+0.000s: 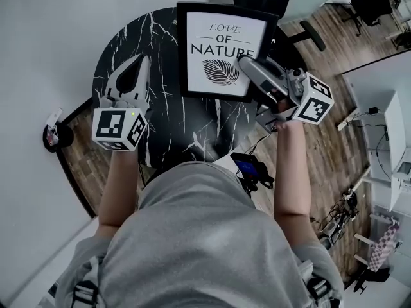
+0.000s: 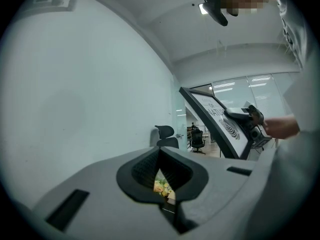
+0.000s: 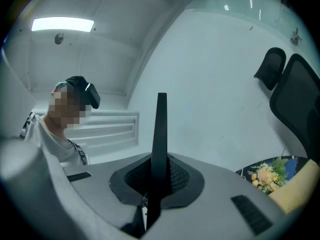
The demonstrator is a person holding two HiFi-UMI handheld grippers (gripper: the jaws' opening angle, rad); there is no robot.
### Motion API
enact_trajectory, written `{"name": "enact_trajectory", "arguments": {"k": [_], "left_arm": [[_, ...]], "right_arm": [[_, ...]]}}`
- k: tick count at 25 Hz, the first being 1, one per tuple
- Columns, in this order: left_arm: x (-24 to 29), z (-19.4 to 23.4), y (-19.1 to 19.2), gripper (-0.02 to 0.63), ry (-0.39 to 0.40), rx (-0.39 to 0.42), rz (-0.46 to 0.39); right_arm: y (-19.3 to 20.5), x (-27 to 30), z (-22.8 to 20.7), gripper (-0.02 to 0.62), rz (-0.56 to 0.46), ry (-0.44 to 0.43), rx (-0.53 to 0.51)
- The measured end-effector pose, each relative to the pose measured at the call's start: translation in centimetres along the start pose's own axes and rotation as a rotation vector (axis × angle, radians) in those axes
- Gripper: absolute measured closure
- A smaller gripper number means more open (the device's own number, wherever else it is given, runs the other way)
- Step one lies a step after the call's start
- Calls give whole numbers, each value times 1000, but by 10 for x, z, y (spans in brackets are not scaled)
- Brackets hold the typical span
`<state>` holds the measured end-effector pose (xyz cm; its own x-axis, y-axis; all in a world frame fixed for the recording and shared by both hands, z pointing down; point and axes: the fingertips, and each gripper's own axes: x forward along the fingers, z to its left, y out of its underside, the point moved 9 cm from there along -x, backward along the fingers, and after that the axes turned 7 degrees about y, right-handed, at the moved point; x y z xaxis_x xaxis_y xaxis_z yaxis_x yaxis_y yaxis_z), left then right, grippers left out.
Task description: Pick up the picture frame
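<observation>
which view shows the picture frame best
The head view: the picture frame faces the camera, print readable, right hand-held gripper on its edge. The left gripper view shows it small and slanted; the right gripper view, only its thin edge between the jaws.

A round black bench (image 1: 164,127) veined in white lies beneath the left tongs (image 1: 142,59) and the right tongs (image 1: 244,58). Wood-plank floor (image 1: 321,140) spreads out to the right of the right tongs. A bunch of yellow flowers (image 3: 267,176) sits on the bench, low and to the right of the right tongs. A black office chair (image 2: 165,133) stands well ahead of the left tongs, beside a white wall (image 2: 75,94). A small black device with a blue screen (image 1: 249,167) sits behind the right tongs.
</observation>
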<state>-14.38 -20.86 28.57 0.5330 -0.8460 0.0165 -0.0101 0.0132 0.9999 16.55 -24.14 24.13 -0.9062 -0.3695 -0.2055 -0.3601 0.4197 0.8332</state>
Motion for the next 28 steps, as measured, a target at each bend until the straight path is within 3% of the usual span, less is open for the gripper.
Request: {"name": "enact_trajectory", "arguments": {"k": [13, 28], "left_arm": [[-28, 8, -4, 601, -8, -2, -33], [-23, -1, -17, 601, 0, 14, -63]], "right_arm": [[8, 17, 50, 554, -22, -83, 25], [7, 19, 49, 554, -21, -112, 54]]}}
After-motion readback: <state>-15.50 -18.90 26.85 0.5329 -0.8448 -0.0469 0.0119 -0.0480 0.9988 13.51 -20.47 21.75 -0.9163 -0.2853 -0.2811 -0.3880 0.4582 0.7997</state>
